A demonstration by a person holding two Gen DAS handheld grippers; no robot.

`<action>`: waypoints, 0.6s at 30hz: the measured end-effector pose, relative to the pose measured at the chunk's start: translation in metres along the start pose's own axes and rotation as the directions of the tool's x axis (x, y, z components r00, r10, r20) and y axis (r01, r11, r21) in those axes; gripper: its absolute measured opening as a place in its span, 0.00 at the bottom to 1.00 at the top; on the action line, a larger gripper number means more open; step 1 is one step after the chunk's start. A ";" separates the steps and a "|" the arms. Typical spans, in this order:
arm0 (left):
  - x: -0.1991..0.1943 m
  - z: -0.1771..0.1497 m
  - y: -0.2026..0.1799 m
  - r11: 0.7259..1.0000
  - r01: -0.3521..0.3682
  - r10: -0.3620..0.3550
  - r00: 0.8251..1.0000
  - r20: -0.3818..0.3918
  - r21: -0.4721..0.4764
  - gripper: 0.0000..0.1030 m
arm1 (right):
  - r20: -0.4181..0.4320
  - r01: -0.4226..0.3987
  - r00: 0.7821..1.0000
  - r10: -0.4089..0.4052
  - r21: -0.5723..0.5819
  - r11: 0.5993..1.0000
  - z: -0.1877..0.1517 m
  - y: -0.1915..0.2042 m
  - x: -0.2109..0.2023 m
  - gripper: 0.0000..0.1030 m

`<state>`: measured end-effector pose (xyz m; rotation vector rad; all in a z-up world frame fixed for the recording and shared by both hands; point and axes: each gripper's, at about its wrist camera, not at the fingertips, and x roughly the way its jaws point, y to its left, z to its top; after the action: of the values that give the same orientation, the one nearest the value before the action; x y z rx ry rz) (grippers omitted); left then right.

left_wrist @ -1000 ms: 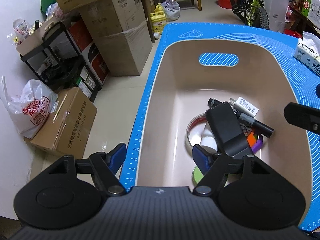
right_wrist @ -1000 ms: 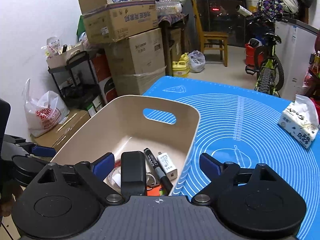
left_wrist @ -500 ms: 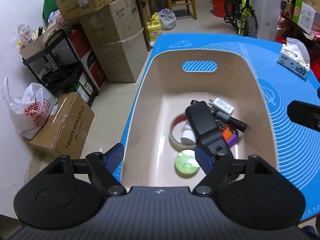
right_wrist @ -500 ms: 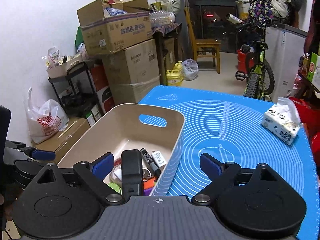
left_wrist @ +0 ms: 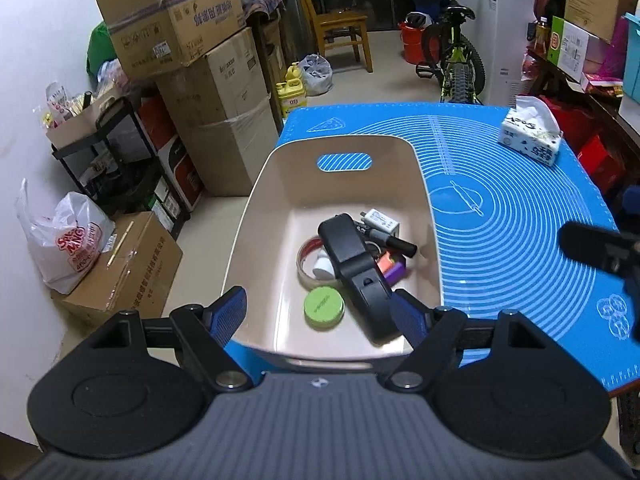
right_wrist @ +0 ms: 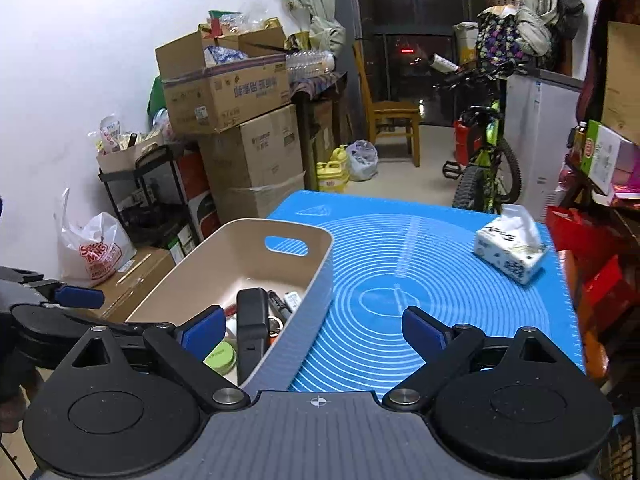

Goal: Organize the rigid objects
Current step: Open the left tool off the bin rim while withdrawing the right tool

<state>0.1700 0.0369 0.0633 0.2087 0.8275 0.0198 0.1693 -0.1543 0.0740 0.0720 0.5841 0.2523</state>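
On a blue silicone mat (left_wrist: 500, 216) covering a table in a cluttered storeroom, a beige plastic bin (left_wrist: 256, 216) sits at the mat's left edge, holding the collected odds and ends: a black stapler-like device (left_wrist: 352, 256) lying lengthwise on top, a green round lid (left_wrist: 324, 307) at its left, a roll of tape (left_wrist: 306, 254) with a white cap (left_wrist: 324, 268) inside it, a black marker (left_wrist: 390, 240), a white charger (left_wrist: 380, 222) and an orange and purple item (left_wrist: 394, 266) tucked beside the stapler. Above the bin's near rim, the left gripper (left_wrist: 320, 312) hangs with its blue-padded jaws spread wide and empty, nothing pressed between them. Just to its right, the right gripper (right_wrist: 316, 332) straddles the bin's right wall and the mat, its jaws likewise wide apart and holding nothing. A tissue pack (right_wrist: 510, 250) stands near the mat's far right corner, well apart from the bin. Stacked cardboard boxes (right_wrist: 240, 128), a wooden chair (right_wrist: 390, 120) and a bicycle (right_wrist: 486, 160) crowd the room behind.
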 end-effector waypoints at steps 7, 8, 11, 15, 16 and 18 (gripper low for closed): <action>-0.035 -0.017 -0.012 1.000 0.009 -0.008 0.999 0.051 -0.003 0.77 | 0.016 0.014 1.000 -0.015 0.036 0.999 -0.018 -0.012 -0.041 0.92; -0.039 -0.020 -0.013 1.000 0.009 -0.008 0.998 0.059 -0.001 0.77 | 0.019 0.015 1.000 -0.016 0.039 0.999 -0.021 -0.013 -0.047 0.92; -0.053 -0.029 -0.018 1.000 0.013 -0.012 0.996 0.093 -0.016 0.77 | 0.037 0.022 0.999 -0.024 0.038 0.999 -0.030 -0.015 -0.065 0.92; -0.067 -0.041 -0.024 0.999 0.028 -0.024 0.992 0.121 -0.033 0.77 | 0.059 0.037 0.997 -0.040 0.043 0.998 -0.044 -0.017 -0.087 0.92; -0.070 -0.044 -0.026 0.999 0.031 -0.026 0.991 0.129 -0.036 0.77 | 0.063 0.041 0.997 -0.044 0.049 0.998 -0.048 -0.018 -0.092 0.92; -0.075 -0.052 -0.030 0.999 0.035 -0.030 0.990 0.139 -0.033 0.77 | 0.068 0.051 0.996 -0.055 0.057 0.997 -0.056 -0.021 -0.101 0.92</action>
<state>0.0794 0.0096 0.0785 0.1619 0.6914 -0.0105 0.0611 -0.2006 0.0786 0.1185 0.5231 0.1816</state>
